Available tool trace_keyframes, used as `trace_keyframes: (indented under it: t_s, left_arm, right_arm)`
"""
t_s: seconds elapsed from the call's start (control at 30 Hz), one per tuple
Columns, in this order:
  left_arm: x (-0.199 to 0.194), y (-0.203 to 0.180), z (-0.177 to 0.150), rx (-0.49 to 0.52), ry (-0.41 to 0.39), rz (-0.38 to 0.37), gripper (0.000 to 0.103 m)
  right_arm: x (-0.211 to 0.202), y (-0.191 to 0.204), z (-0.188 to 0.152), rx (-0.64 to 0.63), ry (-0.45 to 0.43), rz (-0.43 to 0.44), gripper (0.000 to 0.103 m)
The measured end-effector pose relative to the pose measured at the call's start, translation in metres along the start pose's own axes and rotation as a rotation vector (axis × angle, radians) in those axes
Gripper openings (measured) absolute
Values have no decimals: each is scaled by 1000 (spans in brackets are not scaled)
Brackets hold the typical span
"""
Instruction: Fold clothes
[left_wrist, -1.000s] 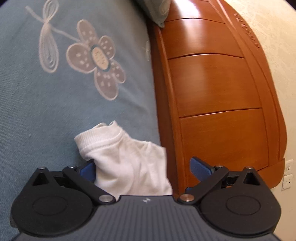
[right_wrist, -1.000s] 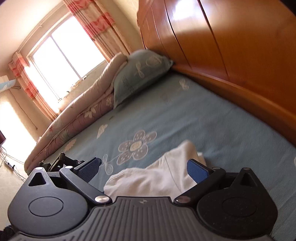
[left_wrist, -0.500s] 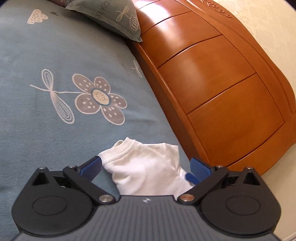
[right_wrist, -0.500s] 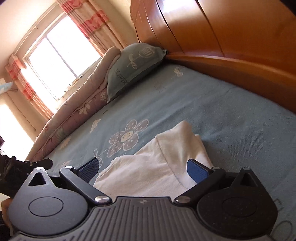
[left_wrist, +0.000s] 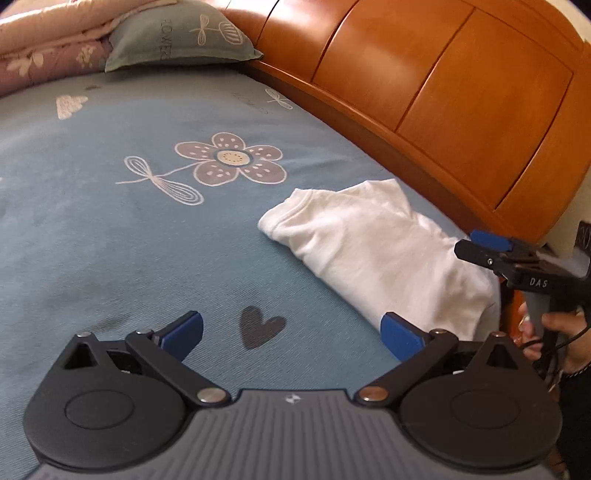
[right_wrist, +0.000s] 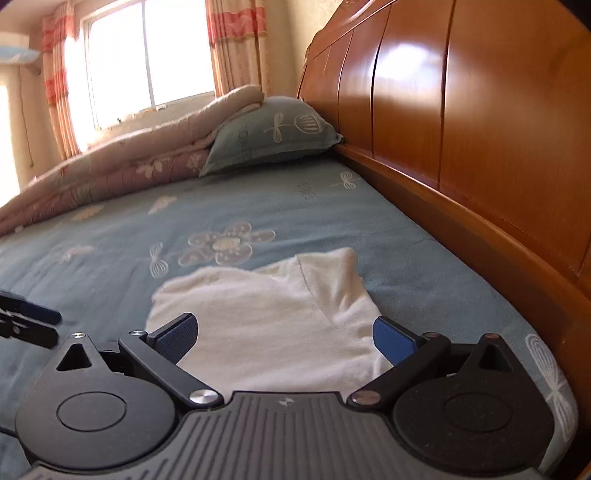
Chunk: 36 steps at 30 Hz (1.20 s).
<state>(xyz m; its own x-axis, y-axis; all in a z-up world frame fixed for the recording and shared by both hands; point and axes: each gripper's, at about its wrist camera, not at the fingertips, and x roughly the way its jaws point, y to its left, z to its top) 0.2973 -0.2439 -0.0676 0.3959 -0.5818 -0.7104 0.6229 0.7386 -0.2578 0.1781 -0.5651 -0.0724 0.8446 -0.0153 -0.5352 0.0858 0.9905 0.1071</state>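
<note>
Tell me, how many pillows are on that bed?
1: a grey-green pillow lies at the far end of the bed, against the wooden headboard, beside a folded pink quilt. The quilt could hide another.

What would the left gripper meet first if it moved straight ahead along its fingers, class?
Probably the blue bedsheet: the left gripper is open over bare sheet by the dark heart print. The white garment lies off to its right, outside that line. Depth is uncertain.

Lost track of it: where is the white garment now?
The white garment lies on the blue bedsheet beside the wooden headboard, right of the flower print.
</note>
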Motion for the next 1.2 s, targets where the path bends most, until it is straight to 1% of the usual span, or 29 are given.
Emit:
trace_keyframes:
  t_s: [0.07, 0.1, 0.17, 0.2, 0.27, 0.3, 0.4, 0.47, 0.57, 0.63, 0.73, 0.87, 0.97, 1.0, 1.1, 1.13, 1.2]
  left_arm:
    - [-6, 0, -7, 19, 6, 32, 102]
    - [-10, 0, -10, 21, 9, 50, 102]
    - [-23, 3, -18, 28, -18, 78, 102]
    - [-30, 4, -23, 34, -39, 91, 102]
    - [-37, 7, -32, 38, -56, 121, 102]
    - [-40, 8, -36, 38, -57, 139, 102]
    - [-45, 9, -45, 24, -50, 167, 102]
    - [-50, 9, -51, 21, -52, 193, 102]
    - [-60, 5, -60, 76, -75, 241, 102]
    - [-62, 2, -64, 109, -80, 270, 102]
    - [-61, -1, -66, 125, -73, 270, 102]
    - [-64, -3, -70, 105, -88, 257, 102]
    - [-66, -2, -72, 108, -91, 269, 102]
    - [-66, -1, -72, 113, -91, 275, 102]
    - [-66, 1, -73, 117, -87, 284, 102]
    - [-66, 2, -73, 113, -89, 282, 102]
    - [-66, 2, -72, 105, -94, 278, 102]
  right_arm:
    - [18, -10, -13, 38, 122, -24, 103]
    - [11, -9, -15, 41, 116, -35, 103]
    - [-3, -7, -20, 45, 103, -56, 103]
    - [-18, 1, -19, 35, 64, -56, 103]
    - [-39, 15, -22, 21, 1, -32, 103]
    - [-43, 22, -25, 7, -2, -10, 103]
    - [-29, 47, -42, -83, 80, -38, 103]
    - [-21, 60, -63, -142, 174, -93, 103]
    - [-40, 68, -78, -135, 168, -76, 103]
    - [-54, 72, -75, -128, 124, -83, 103]
    - [-47, 74, -74, -105, 149, -46, 103]
    - [-37, 78, -72, -74, 182, 2, 103]
    - [-30, 80, -71, -51, 207, 38, 103]
    - [-34, 77, -69, -45, 176, 26, 103]
    - [-42, 52, -51, 67, 46, -47, 103]
    - [-42, 43, -45, 96, 19, -66, 103]
    - [-31, 27, -39, 147, -3, -79, 103]
